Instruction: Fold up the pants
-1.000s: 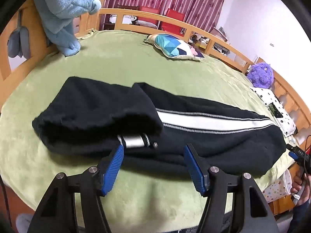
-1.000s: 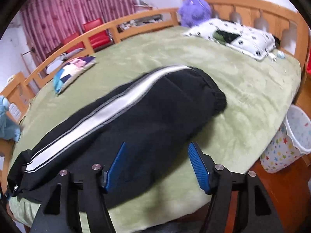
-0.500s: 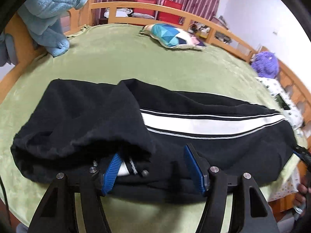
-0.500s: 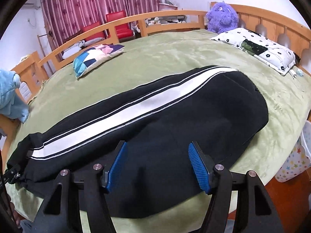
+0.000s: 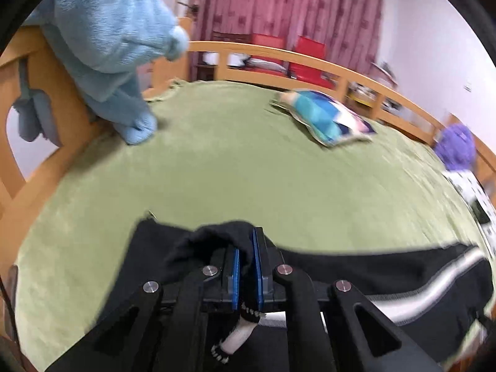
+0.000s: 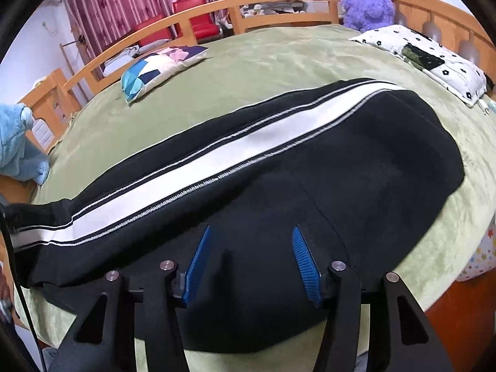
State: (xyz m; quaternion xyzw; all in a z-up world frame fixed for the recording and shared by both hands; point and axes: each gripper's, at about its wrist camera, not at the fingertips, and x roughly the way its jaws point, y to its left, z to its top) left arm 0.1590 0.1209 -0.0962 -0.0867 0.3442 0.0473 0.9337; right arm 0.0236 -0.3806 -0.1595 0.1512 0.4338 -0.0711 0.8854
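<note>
Black pants with a white side stripe lie lengthwise across the green bed. In the left wrist view my left gripper is shut on a bunched fold of the pants at one end, with a white drawstring hanging below the pads. The rest of the pants trails off to the right. In the right wrist view my right gripper is open over the black cloth at the near edge, holding nothing.
The green blanket covers the bed inside a wooden rail. A blue plush toy sits at the left rail. A patterned cushion, a purple plush and a spotted pillow lie farther back.
My left gripper has closed on the end of the pants and lifted that fold. My right gripper has moved in over the black cloth and stays open.
</note>
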